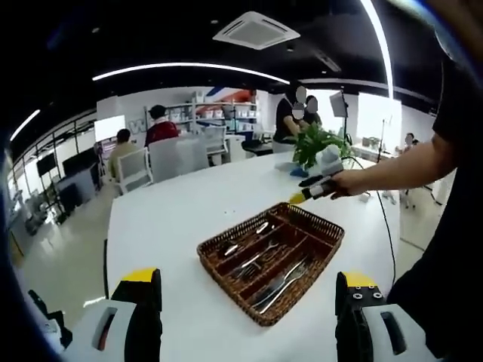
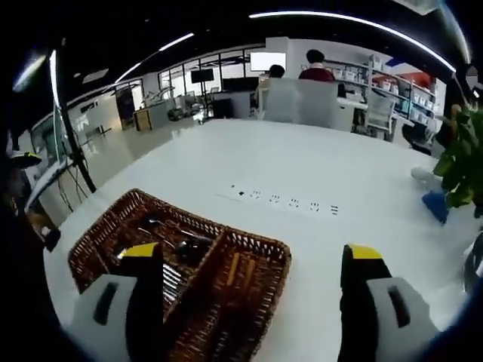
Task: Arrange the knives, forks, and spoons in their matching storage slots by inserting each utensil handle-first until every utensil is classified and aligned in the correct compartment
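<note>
A brown wicker cutlery tray (image 1: 219, 243) lies on the white table (image 1: 173, 219), divided into long slots. Metal utensils (image 1: 266, 262) lie in those slots; spoon bowls show in the far one, but I cannot sort the rest. My left gripper (image 1: 247, 303) hovers open over the table's near edge, short of the tray, with nothing between its jaws. A person's hand holds my right gripper (image 1: 311, 190) just past the tray's far corner. In the right gripper view, the right gripper (image 2: 253, 292) is open above the tray (image 2: 102, 234), with dark utensils (image 2: 179, 247) below its left jaw.
A potted green plant (image 1: 317, 145) and a blue object (image 2: 436, 205) stand on the table beyond the tray. A row of flush sockets (image 2: 283, 200) crosses the tabletop. Several people sit at the far end, by white chairs (image 1: 134, 167). The person's arm (image 1: 407, 167) reaches in from the right.
</note>
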